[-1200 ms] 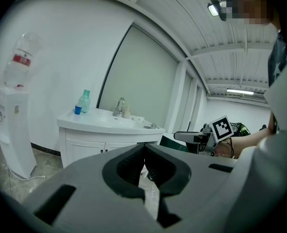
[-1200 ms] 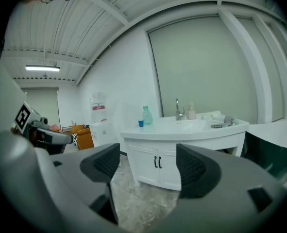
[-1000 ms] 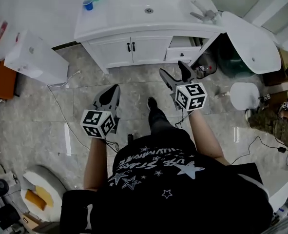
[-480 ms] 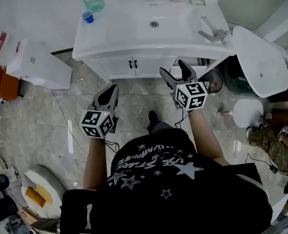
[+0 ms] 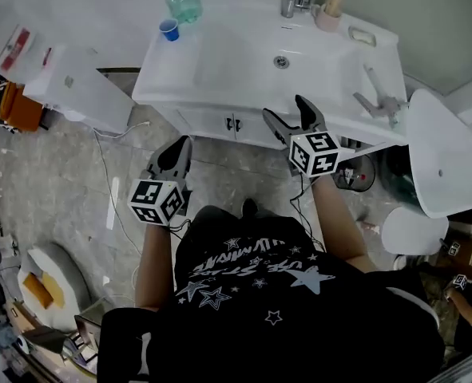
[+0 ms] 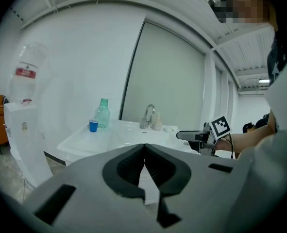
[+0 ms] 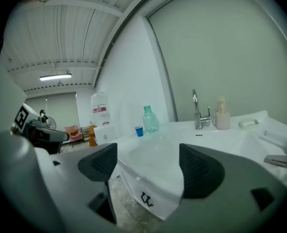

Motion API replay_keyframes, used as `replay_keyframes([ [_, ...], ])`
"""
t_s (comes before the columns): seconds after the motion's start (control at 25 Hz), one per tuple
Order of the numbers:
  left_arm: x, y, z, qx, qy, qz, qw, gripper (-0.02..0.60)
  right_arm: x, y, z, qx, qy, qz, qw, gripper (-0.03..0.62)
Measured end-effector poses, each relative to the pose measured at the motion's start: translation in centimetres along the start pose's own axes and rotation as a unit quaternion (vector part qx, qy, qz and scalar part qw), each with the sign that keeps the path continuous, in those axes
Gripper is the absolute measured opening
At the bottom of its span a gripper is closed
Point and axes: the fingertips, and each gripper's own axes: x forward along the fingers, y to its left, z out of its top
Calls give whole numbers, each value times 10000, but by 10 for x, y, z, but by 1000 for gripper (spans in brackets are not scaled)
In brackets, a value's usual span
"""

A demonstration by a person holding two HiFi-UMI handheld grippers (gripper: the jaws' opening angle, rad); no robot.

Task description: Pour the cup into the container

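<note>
Closer now, blue cup [image 5: 169, 29] stands upright; left claw [image 5: 181, 145] closed, right claw [image 5: 283, 108] opening, empty.

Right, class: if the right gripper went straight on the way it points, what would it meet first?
Most likely the white sink cabinet: its front edge shows through the gap between the jaws of the right gripper, which are opening with nothing held. How near it is stays unclear.
</note>
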Motion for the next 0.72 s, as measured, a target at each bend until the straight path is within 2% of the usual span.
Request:
replay_keyframes([
  [0.36, 3, 65, 7, -256, -125, 696, 9972, 11, 79, 22, 21, -191, 193, 783, 9966, 384],
  [0.52, 17, 99, 14, -394, -188, 782, 9960, 11, 114, 28, 35, -346, 213, 922, 9949, 377],
  [0.72, 48, 144, 35, -311, -271, 814, 9958, 11, 163, 24, 49, -424, 284, 986, 9938, 377],
])
